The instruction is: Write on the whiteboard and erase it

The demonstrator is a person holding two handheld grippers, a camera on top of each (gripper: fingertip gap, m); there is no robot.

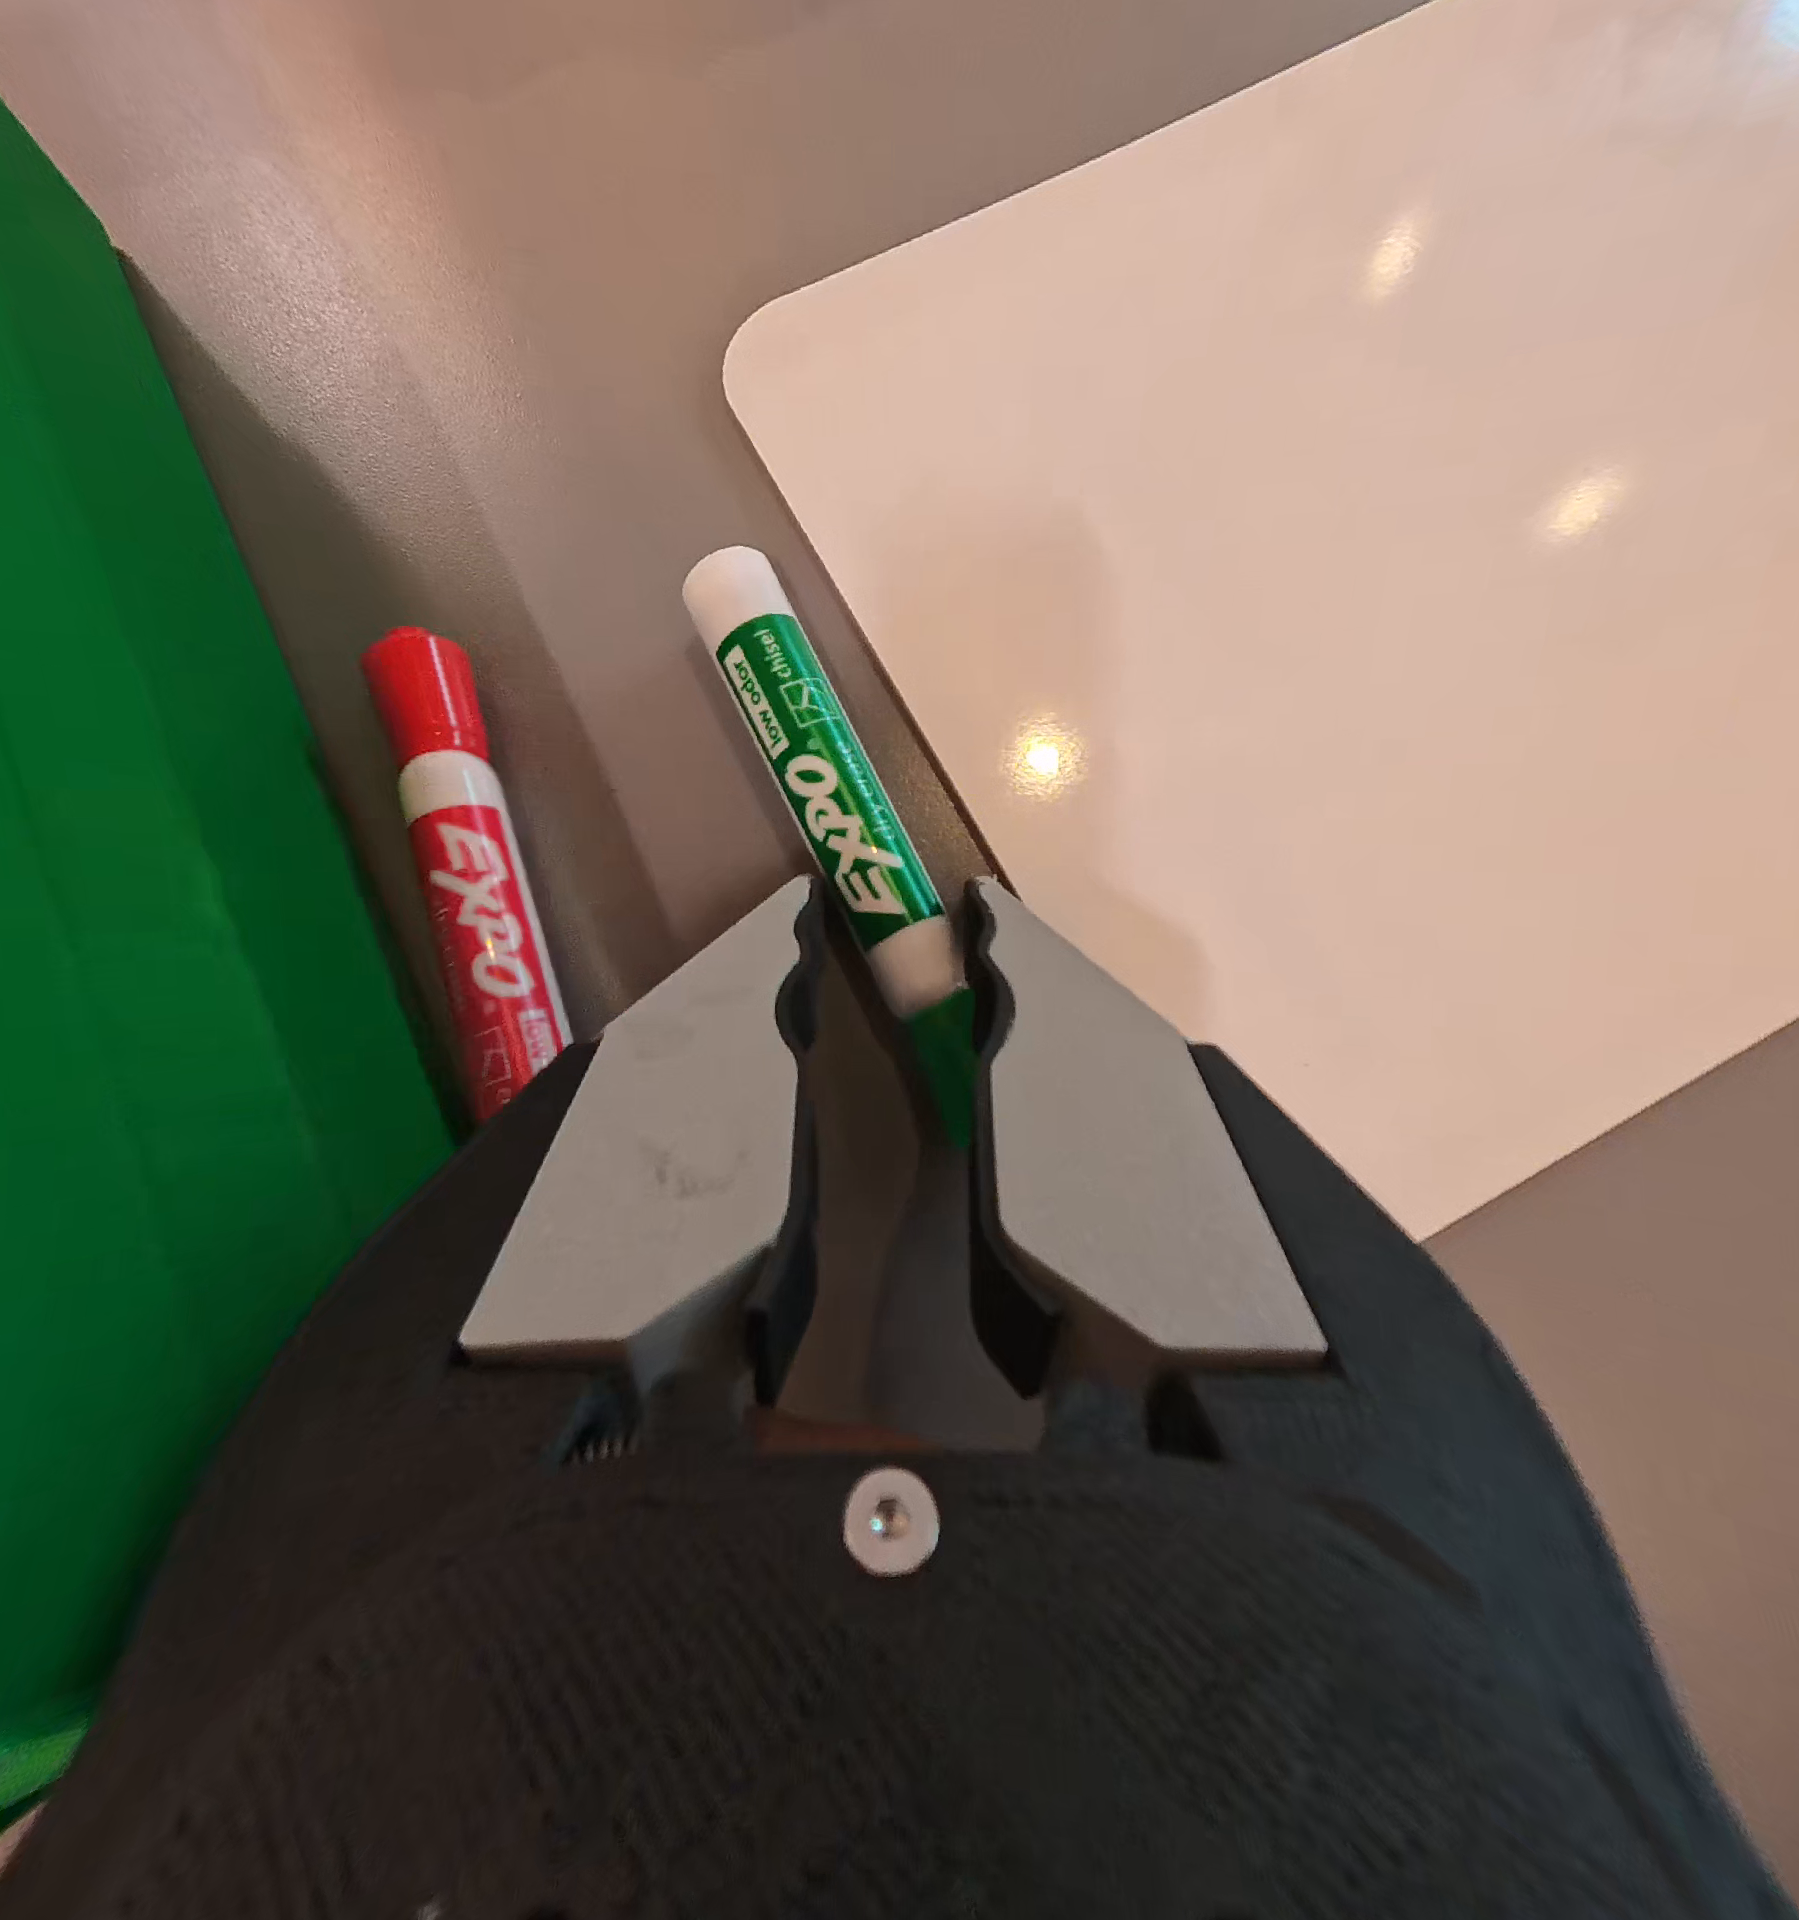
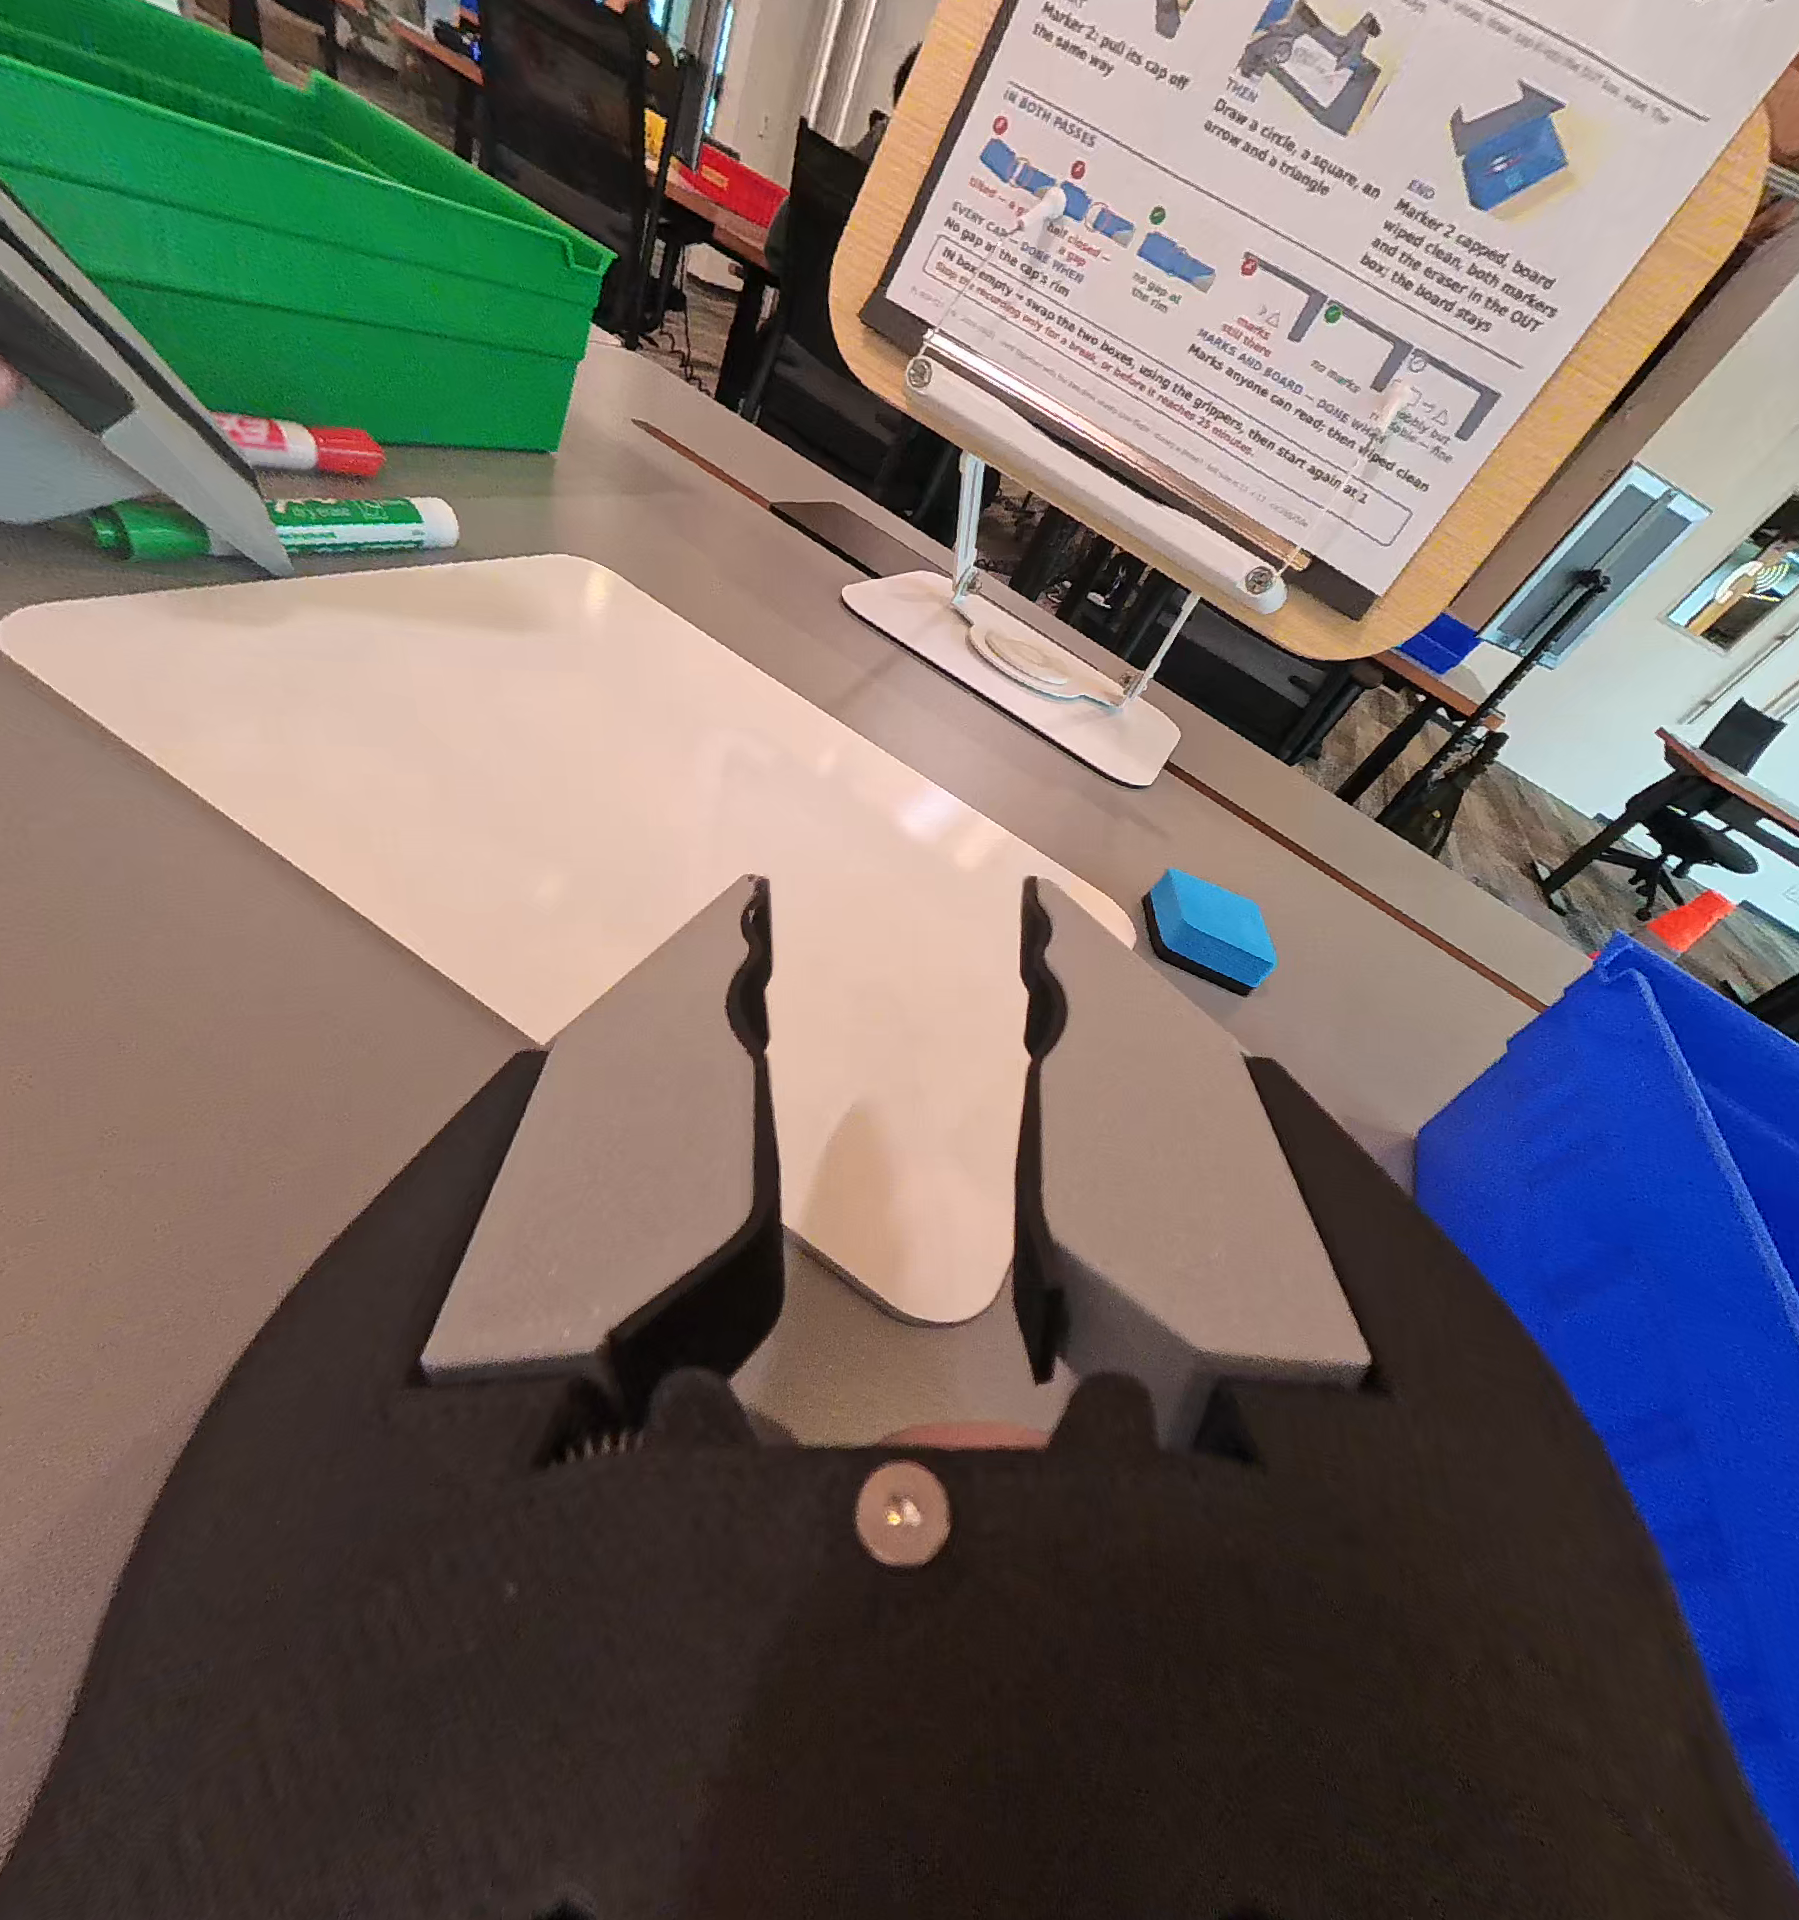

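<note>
A green marker [image 1: 822, 769] lies on the grey table beside the whiteboard [image 1: 1394, 623], with its green cap end pointing at me. My left gripper [image 1: 893, 894] is open and low over it, one finger on each side of the cap end; the right finger touches the marker. A capped red marker [image 1: 459, 862] lies to its left. In the right wrist view, both the green marker [image 2: 355, 523] and the red marker [image 2: 303, 447] show at the far left under the left gripper's fingers [image 2: 178, 457]. My right gripper [image 2: 890, 894] is open and empty above the near corner of the blank whiteboard [image 2: 510, 748]. A blue eraser [image 2: 1209, 940] lies just off the board's right side.
Green bins [image 2: 303, 260] stand at the table's far left, right next to the red marker; their wall shows in the left wrist view [image 1: 95, 831]. A blue bin [image 2: 1653, 1247] stands close on the right. A stand with an instruction sheet [image 2: 1290, 260] is behind the whiteboard. Spacing between my two grippers at the tips: around 30 cm. From my right tips it is roughly 20 cm to the blue eraser [image 2: 1209, 940]; from my left, 35 cm.
</note>
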